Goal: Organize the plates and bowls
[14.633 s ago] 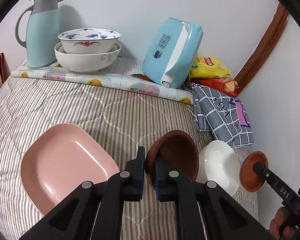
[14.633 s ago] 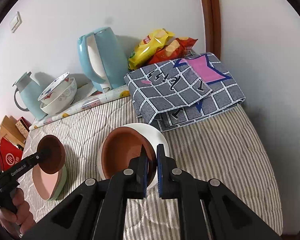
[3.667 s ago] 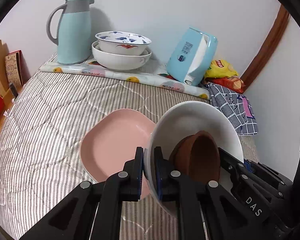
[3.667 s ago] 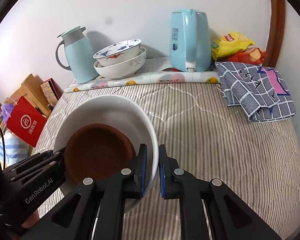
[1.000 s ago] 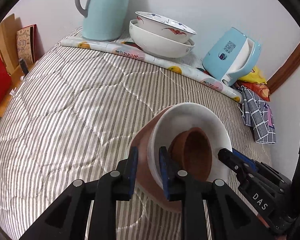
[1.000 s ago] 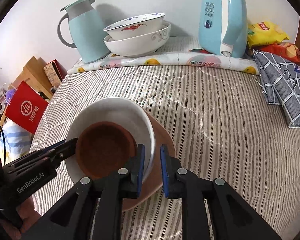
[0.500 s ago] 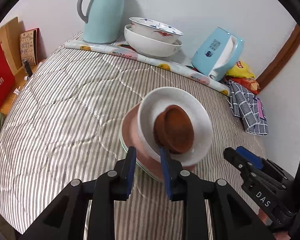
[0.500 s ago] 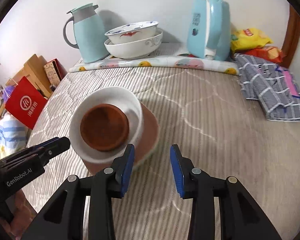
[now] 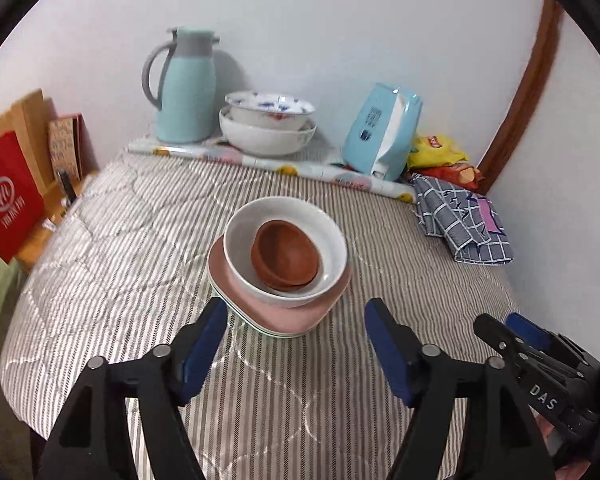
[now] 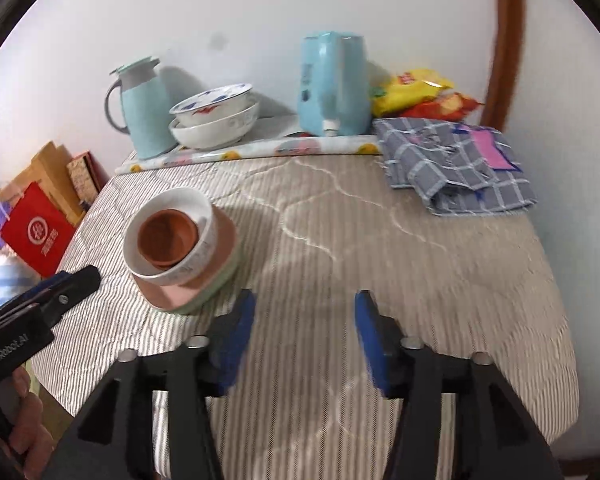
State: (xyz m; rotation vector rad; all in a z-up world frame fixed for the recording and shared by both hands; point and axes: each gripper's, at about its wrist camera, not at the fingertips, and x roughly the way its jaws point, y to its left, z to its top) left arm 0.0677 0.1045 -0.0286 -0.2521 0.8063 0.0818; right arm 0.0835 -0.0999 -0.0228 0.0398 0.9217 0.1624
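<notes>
The left gripper (image 9: 296,330) and right gripper (image 10: 304,326) stand wide apart, just opening, with nothing between them. At twelve o'clock of the left, the white bowl (image 9: 236,248) holding brown bowls (image 9: 284,254) sits on pink plates (image 9: 284,312).

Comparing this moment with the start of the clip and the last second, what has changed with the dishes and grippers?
The white bowl holding the brown bowls was carried onto the pink plate and released. Both the left gripper and right gripper have just been opening, stand empty, and have pulled back from the stack. The teal jug, patterned bowls, kettle and checked cloth stayed put.
</notes>
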